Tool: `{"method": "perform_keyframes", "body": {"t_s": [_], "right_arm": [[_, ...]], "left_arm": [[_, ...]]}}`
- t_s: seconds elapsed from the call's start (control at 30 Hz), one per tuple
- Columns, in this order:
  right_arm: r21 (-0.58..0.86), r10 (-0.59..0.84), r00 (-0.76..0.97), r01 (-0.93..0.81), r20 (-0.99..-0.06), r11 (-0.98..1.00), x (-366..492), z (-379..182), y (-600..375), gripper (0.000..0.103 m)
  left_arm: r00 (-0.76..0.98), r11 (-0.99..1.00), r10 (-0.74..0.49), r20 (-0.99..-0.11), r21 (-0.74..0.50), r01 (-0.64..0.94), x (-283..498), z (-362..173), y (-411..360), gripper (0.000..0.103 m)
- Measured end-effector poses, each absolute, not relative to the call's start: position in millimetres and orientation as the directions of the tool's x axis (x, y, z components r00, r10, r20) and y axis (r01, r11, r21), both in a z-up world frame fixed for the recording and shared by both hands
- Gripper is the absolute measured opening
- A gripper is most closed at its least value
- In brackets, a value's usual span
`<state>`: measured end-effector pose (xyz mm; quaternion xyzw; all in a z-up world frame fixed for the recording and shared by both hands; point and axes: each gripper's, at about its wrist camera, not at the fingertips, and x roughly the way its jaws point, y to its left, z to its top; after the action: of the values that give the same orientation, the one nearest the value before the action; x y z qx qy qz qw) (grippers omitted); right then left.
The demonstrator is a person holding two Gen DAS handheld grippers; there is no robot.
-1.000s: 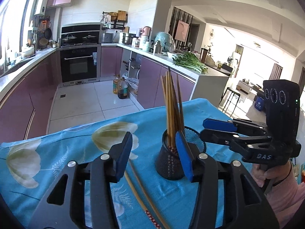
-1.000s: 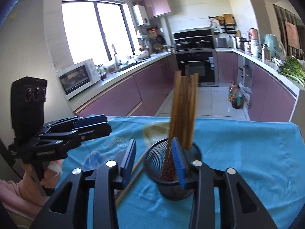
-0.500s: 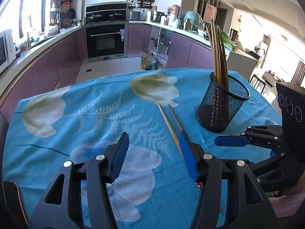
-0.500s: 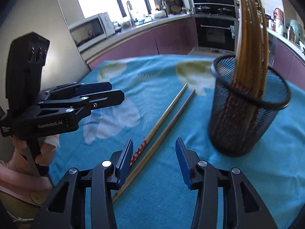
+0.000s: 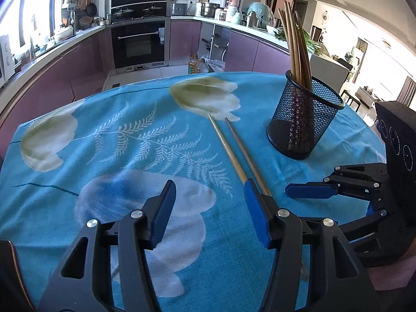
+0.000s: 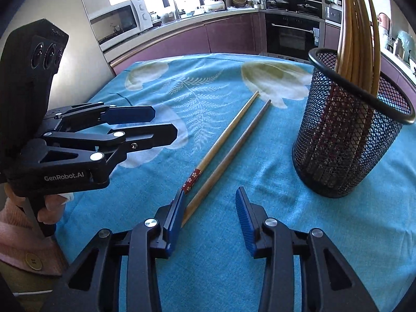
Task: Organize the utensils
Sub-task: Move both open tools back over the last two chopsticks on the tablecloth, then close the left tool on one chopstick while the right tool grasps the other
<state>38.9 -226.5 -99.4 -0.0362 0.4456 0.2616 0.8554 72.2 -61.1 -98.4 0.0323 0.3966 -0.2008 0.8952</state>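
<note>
Two wooden chopsticks point(image 6: 228, 143) lie side by side on the blue flowered cloth point(image 6: 182, 91), one with a red patterned band. A black mesh cup point(image 6: 345, 135) holding several chopsticks stands to their right. My right gripper point(image 6: 210, 208) hovers low over their near ends, its jaws closing. The ends lie by its left finger, and the pads do not press on them. My left gripper point(image 5: 210, 208) is open over the cloth with nothing between its fingers. The chopsticks point(image 5: 234, 150) run under its right finger, and the cup point(image 5: 304, 124) is at the far right.
Each gripper shows in the other's view: the right gripper point(image 5: 299, 195) low at the right, the left gripper point(image 6: 163, 123) at the left, held by a hand in a pink sleeve point(image 6: 15, 234). Purple kitchen cabinets point(image 5: 78, 62) and an oven point(image 5: 137, 44) lie beyond the table's far edge.
Both grippers have tipped and sunk toward the cloth. The cup has slid from the middle of each view to the right, and the two loose chopsticks now lie in front of the fingers.
</note>
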Motion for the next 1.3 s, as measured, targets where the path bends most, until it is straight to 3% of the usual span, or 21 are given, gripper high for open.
{"method": "perform_keyframes", "body": {"t_s": [0.57, 0.77, 1.0, 1.07, 1.3], "right_arm": [[0.173, 0.376, 0.485, -0.412, -0.79, 0.895, 44.6, -98.2, -256.4, 0.035], [0.178, 0.38, 0.485, -0.412, -0.787, 0.894, 44.9, -98.5, -259.0, 0.035], [0.183, 0.385, 0.487, -0.41, -0.784, 0.893, 45.7, -98.3, -259.6, 0.035], [0.183, 0.385, 0.487, -0.411, -0.784, 0.893, 46.5, -98.1, -259.6, 0.035], [0.188, 0.387, 0.49, -0.406, -0.781, 0.894, 49.1, -97.9, -260.0, 0.035]], "left_arm": [[0.524, 0.873, -0.385, -0.76, -0.116, 0.474, 79.2, -112.9, -90.0, 0.051], [0.485, 0.862, -0.386, -0.785, -0.119, 0.493, 79.0, -122.6, -100.7, 0.032], [0.483, 0.88, -0.363, -0.797, -0.122, 0.459, 70.7, -126.5, -104.9, 0.022], [0.476, 0.885, -0.369, -0.798, -0.145, 0.443, 68.3, -126.9, -102.7, 0.012], [0.469, 0.899, -0.367, -0.803, -0.176, 0.402, 51.5, -127.8, -92.9, 0.008]]}}
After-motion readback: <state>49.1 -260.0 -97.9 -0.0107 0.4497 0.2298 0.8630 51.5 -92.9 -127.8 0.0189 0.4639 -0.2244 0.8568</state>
